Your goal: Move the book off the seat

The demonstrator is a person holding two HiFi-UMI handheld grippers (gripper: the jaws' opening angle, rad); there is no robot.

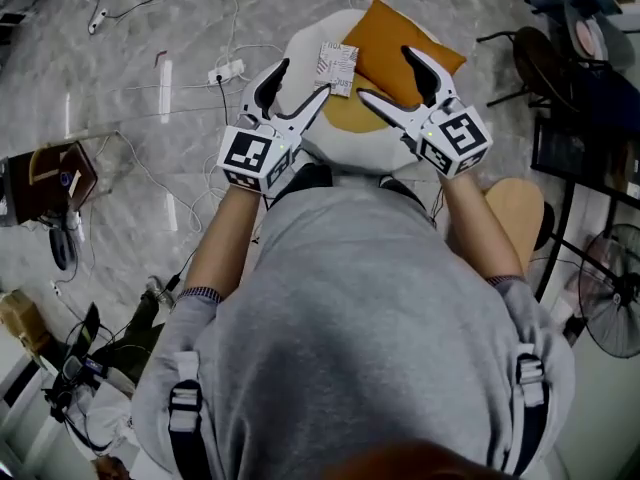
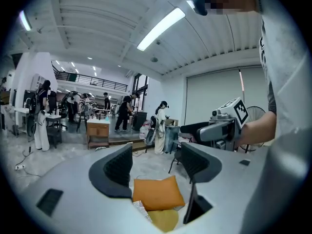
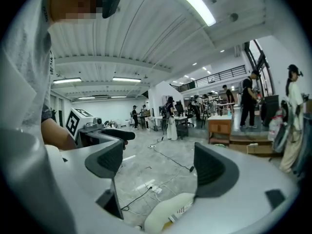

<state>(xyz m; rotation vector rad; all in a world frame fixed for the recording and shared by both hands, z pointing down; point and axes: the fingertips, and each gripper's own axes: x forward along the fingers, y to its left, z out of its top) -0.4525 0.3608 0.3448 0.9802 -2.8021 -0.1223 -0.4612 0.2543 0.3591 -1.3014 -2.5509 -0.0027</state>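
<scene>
Spread wide and gripping nothing: left fingers (image 2: 119,167) and right fingers (image 3: 209,167) alike, with only seat and floor showing through each gap. Left gripper (image 1: 305,76) and right gripper (image 1: 385,73) held side by side close to the body, aimed toward the far side, above the seat (image 1: 300,40) and apparently touching nothing on it.

Just past the tips, on the round seat with its pale rim and yellow middle: the small printed book (image 1: 337,68), lying flat at the left corner of an orange cushion (image 1: 375,38). Touching the cushion or slightly overlapping it, cannot tell which. Nearer the left gripper than the right, and seen low between the left fingers in that gripper's own view. Beyond the seat, grey floor (image 1: 150,28) strewn with cables.

Task not yet begun, judging by the book's place on the seat. Probably light, thin and a little floppy, with a paper cover apt to slide on the smooth seat and crease under a hard squeeze. Best taken by the free left edge, clear of the cushion, pinched well in from the corner to keep the pages together.
</scene>
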